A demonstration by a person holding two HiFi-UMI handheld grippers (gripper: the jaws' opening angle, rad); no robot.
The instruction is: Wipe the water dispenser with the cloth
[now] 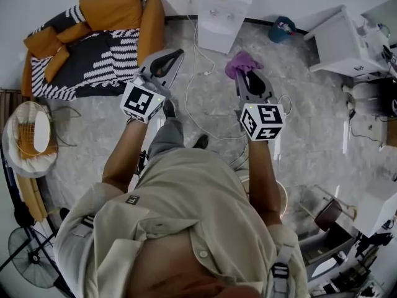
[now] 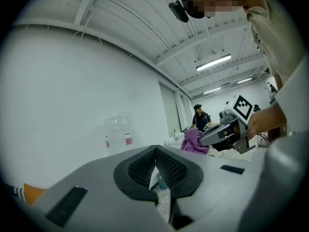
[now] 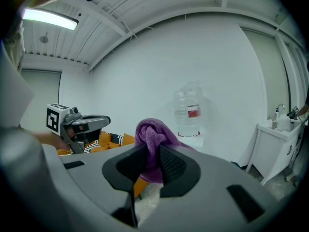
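Right gripper: jaws closed narrow on the purple cloth. A bunched fold stands up above the black pads and the rest hangs below them. In the head view this gripper is held over the marbled floor, with the cloth at its tip and nearest the dispenser.

Left gripper: jaws drawn together so that the pad tips meet, with nothing between them. It is held just to the left of the right gripper and level with it. Each gripper carries a cube with black-and-white square markers, and no lettering can be read on them.

Water dispenser: a white cabinet standing on the floor against the wall, ahead of both grippers and apart from them. The cloth is near it but not touching it. A clear bottle sits on top and bears a red label whose print is too small to read. The water level cannot be made out. The same bottle shows faintly in the left gripper view.

Surroundings: a white cable trails across the floor from the dispenser. A teal container stands at the wall to the dispenser's right, and its contents cannot be told. Beyond it is a white cabinet. To the left is an orange sofa with a black-and-white striped throw.
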